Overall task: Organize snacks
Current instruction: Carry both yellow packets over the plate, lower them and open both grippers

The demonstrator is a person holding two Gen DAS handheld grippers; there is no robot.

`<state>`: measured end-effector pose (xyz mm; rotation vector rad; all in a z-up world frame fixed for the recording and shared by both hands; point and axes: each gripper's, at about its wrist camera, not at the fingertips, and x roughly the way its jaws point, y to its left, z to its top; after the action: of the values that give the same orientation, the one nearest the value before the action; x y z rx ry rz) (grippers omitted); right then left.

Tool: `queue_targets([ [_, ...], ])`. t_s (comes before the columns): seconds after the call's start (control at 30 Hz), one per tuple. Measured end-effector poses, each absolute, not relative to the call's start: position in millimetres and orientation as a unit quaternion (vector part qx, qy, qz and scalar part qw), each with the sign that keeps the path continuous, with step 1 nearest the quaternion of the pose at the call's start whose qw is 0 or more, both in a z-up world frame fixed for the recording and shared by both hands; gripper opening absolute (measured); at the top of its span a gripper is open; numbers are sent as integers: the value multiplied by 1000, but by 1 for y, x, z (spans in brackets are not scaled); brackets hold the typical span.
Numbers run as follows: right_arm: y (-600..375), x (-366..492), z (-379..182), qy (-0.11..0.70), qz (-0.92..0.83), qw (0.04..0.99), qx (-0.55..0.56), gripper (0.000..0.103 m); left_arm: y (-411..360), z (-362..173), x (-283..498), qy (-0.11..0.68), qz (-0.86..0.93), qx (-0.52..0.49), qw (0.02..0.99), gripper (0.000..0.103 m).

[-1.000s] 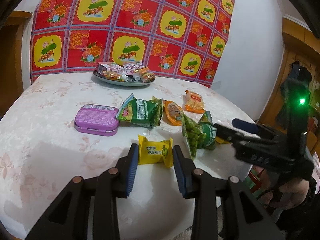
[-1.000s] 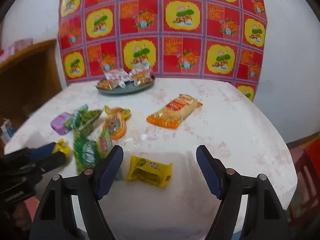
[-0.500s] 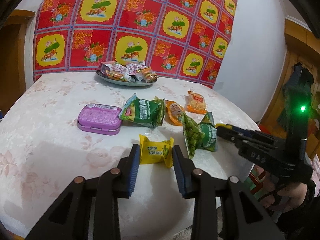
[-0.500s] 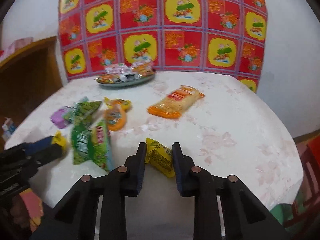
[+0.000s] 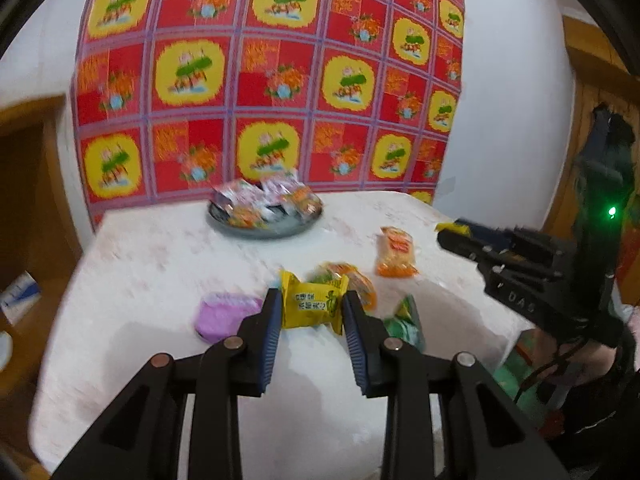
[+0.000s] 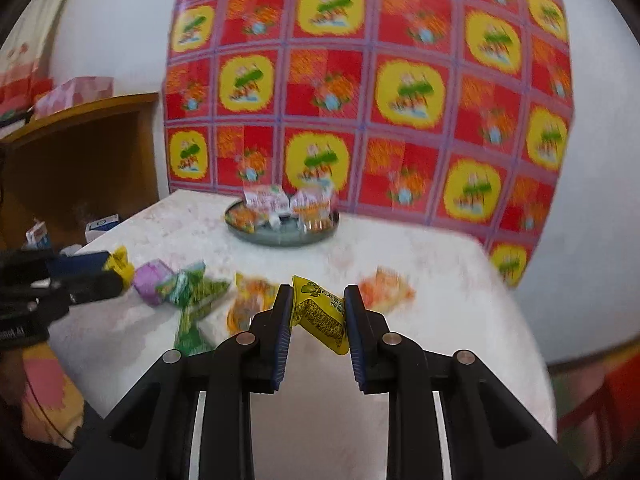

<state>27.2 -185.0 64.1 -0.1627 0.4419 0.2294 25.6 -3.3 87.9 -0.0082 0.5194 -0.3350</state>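
1. A home: table under a pale floral cloth, a plate of snacks on it
2. Red-and-yellow patterned cloth on a white wall
3. Wooden shelving (boxes on top)

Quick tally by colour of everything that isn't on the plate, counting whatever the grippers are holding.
Yellow packets: 2, one in the left gripper, one in the right gripper
Green packets: 2
Orange packets: 2
Purple tin: 1
Total: 7, though blur could hide a small one among the orange.
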Motion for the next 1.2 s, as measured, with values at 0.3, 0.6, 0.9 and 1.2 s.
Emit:
queue_targets([
  [0.3,-172,77,103,218,159,955,-125,27,-2,119,71,278,-143,49,949,32],
  [0.6,-166,159,110,244,205,939,-130,27,26,120,172,312,-119,25,942,32],
  [0.9,-174,267,72,332,220,914,-80,28,44,88,253,367,-111,-19,923,32],
  [1.2,-168,299,38,375,238,895,-43,28,53,66,275,379,-118,-55,916,33],
])
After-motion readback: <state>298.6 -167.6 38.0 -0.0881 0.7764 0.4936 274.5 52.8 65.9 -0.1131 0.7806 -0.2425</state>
